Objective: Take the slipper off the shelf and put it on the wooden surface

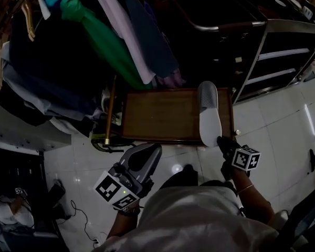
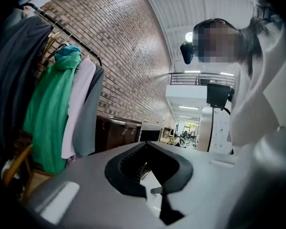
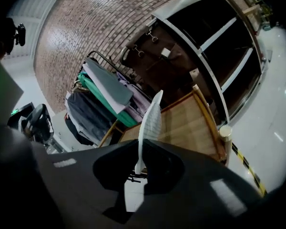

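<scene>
So you're most of the way there: the flat white slipper (image 1: 208, 114) is off the shelf and over the right end of the low brown wooden desk (image 1: 157, 114), heel poking past the near rim, though I can't tell if it's actually resting on the wood. Your right claw (image 1: 223, 142) is clamped tight on that heel, so what's left is setting it down and letting go; your left claw (image 1: 147, 156) is closed and empty. Slipper looks thin and pale, with a ribbed sole.

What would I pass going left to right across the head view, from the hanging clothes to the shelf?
green garment → wooden surface → white slipper → metal shelf
</scene>
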`<action>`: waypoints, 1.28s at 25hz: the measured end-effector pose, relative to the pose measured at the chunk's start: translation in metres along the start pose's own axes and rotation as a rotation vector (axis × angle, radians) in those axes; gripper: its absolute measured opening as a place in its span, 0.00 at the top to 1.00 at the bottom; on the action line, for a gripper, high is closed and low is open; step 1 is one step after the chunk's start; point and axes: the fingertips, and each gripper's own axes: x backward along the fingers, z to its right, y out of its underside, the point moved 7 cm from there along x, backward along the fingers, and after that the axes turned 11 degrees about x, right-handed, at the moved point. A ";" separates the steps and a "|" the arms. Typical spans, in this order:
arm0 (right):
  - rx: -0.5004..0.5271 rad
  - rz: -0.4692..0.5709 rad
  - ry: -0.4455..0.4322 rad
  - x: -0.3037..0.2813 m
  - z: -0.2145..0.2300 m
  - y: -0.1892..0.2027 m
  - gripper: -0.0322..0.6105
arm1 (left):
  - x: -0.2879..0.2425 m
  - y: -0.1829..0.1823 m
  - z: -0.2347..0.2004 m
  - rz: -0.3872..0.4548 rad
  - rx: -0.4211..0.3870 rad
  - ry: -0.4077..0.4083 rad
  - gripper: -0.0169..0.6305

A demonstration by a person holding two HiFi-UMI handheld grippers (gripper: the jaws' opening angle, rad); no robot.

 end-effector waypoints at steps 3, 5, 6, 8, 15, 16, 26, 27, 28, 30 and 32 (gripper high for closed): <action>-0.050 -0.003 0.014 -0.027 0.001 0.007 0.90 | 0.015 -0.011 -0.022 -0.001 0.001 -0.011 0.97; -0.064 -0.014 0.034 -0.038 0.003 0.009 0.90 | 0.021 -0.015 -0.035 0.003 0.006 -0.013 0.97; -0.063 -0.030 0.051 -0.042 0.004 0.011 0.90 | 0.022 -0.015 -0.040 0.004 0.011 -0.010 0.97; -0.048 -0.076 0.096 -0.047 0.008 0.018 0.90 | 0.025 -0.015 -0.047 0.007 0.024 -0.002 0.97; -0.074 -0.178 0.296 -0.052 0.022 0.042 0.75 | 0.028 -0.016 -0.058 -0.007 0.046 0.036 0.97; -0.076 -0.183 0.324 -0.051 0.025 0.045 0.69 | 0.029 -0.015 -0.059 -0.011 0.048 0.041 0.97; 0.184 -0.007 0.500 0.025 -0.009 0.000 0.63 | 0.020 -0.001 -0.083 -0.037 0.038 0.064 0.97; 0.228 0.032 0.474 0.036 -0.020 -0.013 0.64 | 0.017 -0.001 -0.079 -0.034 0.033 0.074 0.97; 0.267 0.070 0.449 0.047 -0.031 -0.024 0.66 | 0.015 -0.001 -0.074 -0.027 0.027 0.079 0.97; 0.324 0.137 0.411 0.070 -0.051 -0.043 0.68 | 0.013 0.000 -0.059 -0.002 0.020 0.079 0.97; 0.381 0.189 0.362 0.093 -0.073 -0.058 0.69 | 0.014 0.005 -0.035 0.015 0.024 0.081 0.97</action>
